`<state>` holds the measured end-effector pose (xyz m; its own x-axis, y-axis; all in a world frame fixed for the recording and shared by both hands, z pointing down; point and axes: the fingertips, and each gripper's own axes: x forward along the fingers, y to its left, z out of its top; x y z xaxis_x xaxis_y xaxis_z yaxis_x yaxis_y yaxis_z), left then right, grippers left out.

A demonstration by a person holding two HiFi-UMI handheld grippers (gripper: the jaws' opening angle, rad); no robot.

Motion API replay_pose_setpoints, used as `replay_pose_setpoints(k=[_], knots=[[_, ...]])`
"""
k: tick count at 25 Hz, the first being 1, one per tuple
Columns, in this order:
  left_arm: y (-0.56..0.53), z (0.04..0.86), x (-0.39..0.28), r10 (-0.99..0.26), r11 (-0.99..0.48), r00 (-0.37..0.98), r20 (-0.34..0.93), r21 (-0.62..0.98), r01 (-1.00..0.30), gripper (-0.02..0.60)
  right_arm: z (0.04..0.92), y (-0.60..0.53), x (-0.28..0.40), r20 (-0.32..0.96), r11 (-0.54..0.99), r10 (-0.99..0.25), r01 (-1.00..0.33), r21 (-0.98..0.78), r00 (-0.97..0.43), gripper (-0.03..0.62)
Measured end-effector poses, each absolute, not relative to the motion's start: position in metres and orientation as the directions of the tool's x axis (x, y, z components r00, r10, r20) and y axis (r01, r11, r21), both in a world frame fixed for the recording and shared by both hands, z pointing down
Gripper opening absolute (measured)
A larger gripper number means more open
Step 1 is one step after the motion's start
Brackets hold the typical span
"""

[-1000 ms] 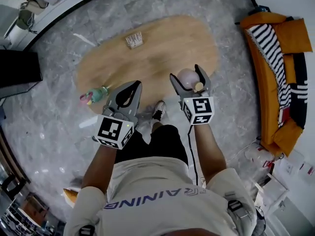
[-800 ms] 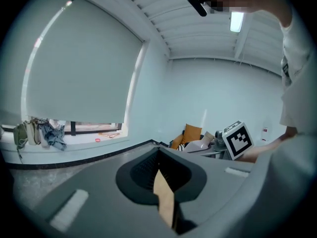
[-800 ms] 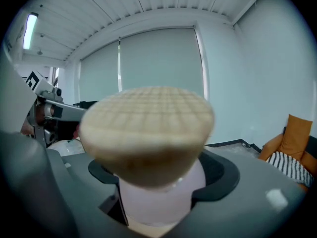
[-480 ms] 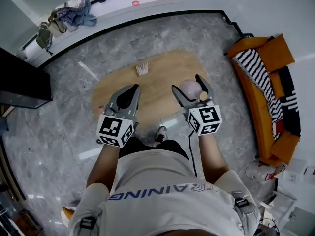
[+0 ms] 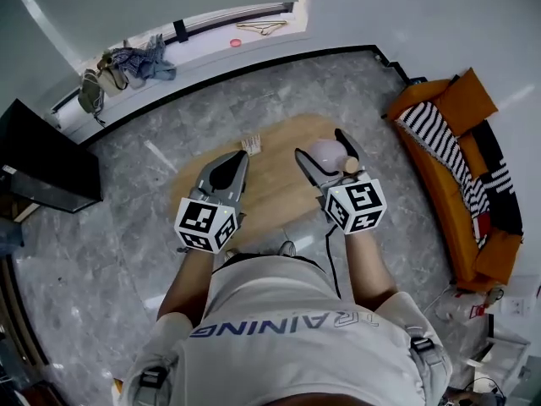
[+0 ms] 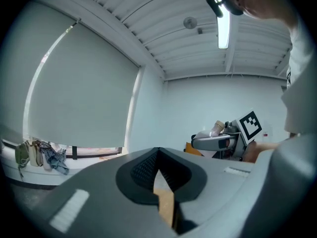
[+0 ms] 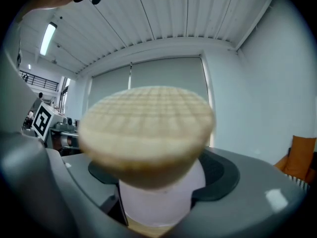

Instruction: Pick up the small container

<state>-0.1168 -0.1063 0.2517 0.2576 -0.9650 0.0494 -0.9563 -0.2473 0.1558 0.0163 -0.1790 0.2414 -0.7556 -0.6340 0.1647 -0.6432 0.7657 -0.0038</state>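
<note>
The small container (image 5: 324,151), a pale, rounded pot closed by a cork lid (image 5: 349,166), is clamped in the right tongs (image 5: 320,145), one jaw pressed to each side of its body. It is held in the air in front of the person, well above the oval wooden worktop (image 5: 272,191). In the right gripper view the cork lid fills the middle of the picture, with the pale body seated between the two dark pads just below it. The left tongs (image 5: 240,156) are held beside the right ones, level with them and apart from them; their jaws are closed together at the tips and nothing is gripped between them – only a sliver of wood is seen behind the tips in the left gripper view. On the far part of the worktop a small box (image 5: 251,145) is seen, close to the left tongs' tips in the head view. The worktop stands on a grey marbled floor (image 5: 110,244). To the right an orange sofa (image 5: 461,100) is placed, a black-and-white striped blanket (image 5: 439,138) draped over it. At the far left a bundle of clothes (image 5: 139,57) is heaped on a window ledge (image 5: 211,45), and a black cabinet (image 5: 42,163) is set at the left.
</note>
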Motion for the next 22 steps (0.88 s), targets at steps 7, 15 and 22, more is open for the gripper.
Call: replay_pose_setpoints(k=[7, 15, 22], knots=[[-0.101, 0.245, -0.111, -0.962, -0.263, 0.270, 0.031, 0.145, -0.954, 0.000, 0.239, -0.168, 0.022, 0.158, 0.762, -0.638, -0.647, -0.010, -0.754, 0.431], [-0.093, 0.241, -0.113, -0.963, -0.263, 0.270, 0.025, 0.149, -0.953, 0.000, 0.233, -0.158, 0.018, 0.145, 0.766, -0.636, -0.643, -0.002, -0.758, 0.431], [-0.095, 0.238, -0.111, -0.961, -0.271, 0.277, 0.023, 0.148, -0.951, 0.000, 0.231, -0.159, 0.018, 0.145, 0.764, -0.638, -0.645, 0.000, -0.756, 0.431]])
